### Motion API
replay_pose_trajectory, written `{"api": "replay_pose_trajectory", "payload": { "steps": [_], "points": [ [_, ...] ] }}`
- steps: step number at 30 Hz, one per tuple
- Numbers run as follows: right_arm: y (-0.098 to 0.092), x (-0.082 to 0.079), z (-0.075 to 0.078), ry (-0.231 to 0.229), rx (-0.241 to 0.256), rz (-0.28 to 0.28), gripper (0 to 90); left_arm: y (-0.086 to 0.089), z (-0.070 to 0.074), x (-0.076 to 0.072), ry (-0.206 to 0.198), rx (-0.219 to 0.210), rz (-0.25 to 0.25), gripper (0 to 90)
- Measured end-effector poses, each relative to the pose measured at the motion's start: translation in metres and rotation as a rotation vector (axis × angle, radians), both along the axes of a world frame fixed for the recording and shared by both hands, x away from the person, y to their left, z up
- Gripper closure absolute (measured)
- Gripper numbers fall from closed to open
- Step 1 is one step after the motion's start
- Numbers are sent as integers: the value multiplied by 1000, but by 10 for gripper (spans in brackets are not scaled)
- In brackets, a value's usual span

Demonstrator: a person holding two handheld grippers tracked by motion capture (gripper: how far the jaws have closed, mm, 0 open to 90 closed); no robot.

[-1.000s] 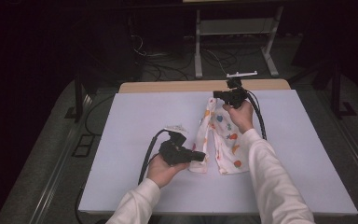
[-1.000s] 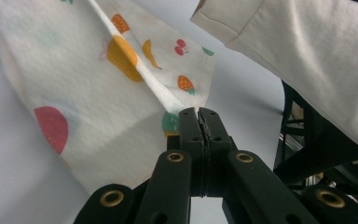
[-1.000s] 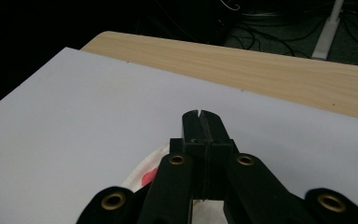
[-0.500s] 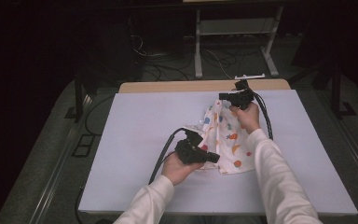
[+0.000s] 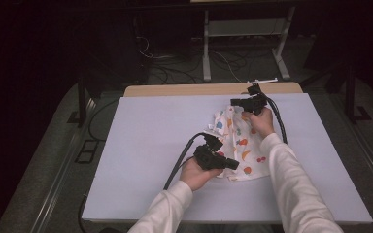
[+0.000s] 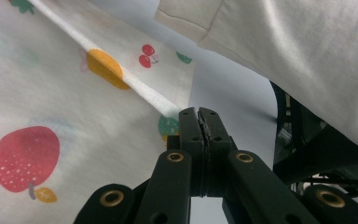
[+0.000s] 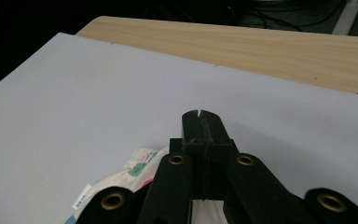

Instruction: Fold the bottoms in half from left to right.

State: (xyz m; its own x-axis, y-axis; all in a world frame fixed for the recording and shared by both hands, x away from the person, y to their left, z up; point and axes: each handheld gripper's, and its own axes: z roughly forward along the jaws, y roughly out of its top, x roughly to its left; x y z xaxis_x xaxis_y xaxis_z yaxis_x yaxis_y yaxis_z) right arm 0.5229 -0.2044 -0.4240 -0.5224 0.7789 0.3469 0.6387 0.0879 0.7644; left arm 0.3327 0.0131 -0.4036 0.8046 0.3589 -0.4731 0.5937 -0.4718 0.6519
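Black and pressed flat together, the jaws of the left gripper (image 6: pixel 199 122) pinch a folded hem of the fruit-print cloth (image 6: pixel 51 93), the fabric running up and away from the tips past a strawberry, an orange crescent and a pair of cherries. In the high view that left gripper (image 5: pixel 232 165) sits at the near left edge of the cloth (image 5: pixel 240 145), held by the person's left hand (image 5: pixel 194 174), with its cable looping back toward the table's near side. The right gripper (image 5: pixel 234 102) is at the cloth's far end, lifted a little above the surface in the right hand (image 5: pixel 260 121); seen along its own length, the right gripper (image 7: pixel 200 122) has its jaws closed tight too, with bunched white fabric and a small care label (image 7: pixel 81 201) showing just below and behind them, though the frames leave it unclear whether cloth is actually caught between the tips. The cloth lies rumpled between the two tools, on the right half of the pale lavender table cover (image 5: pixel 145 141). A strip of bare wooden tabletop (image 5: pixel 184 90) shows along the far edge, and a white long sleeve (image 6: pixel 284 51) crosses the upper right of the left gripper view.
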Motion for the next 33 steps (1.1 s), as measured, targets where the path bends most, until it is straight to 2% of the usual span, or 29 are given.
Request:
{"api": "replay_pose_trajectory", "payload": {
  "steps": [5, 18, 27, 33],
  "points": [
    [-3, 2, -1, -2, -9, 12, 889, -11, -1, 2, 5, 4, -4, 889],
    [-11, 10, -14, 41, -9, 20, 890, -31, -7, 8, 22, 7, -5, 889],
    [-16, 12, -15, 38, -11, 29, 890, -46, -8, 11, 26, -7, -10, 889],
    [-19, 12, -14, 38, -19, 34, 890, -60, -10, 13, 31, 0, -25, 889]
  ]
}}
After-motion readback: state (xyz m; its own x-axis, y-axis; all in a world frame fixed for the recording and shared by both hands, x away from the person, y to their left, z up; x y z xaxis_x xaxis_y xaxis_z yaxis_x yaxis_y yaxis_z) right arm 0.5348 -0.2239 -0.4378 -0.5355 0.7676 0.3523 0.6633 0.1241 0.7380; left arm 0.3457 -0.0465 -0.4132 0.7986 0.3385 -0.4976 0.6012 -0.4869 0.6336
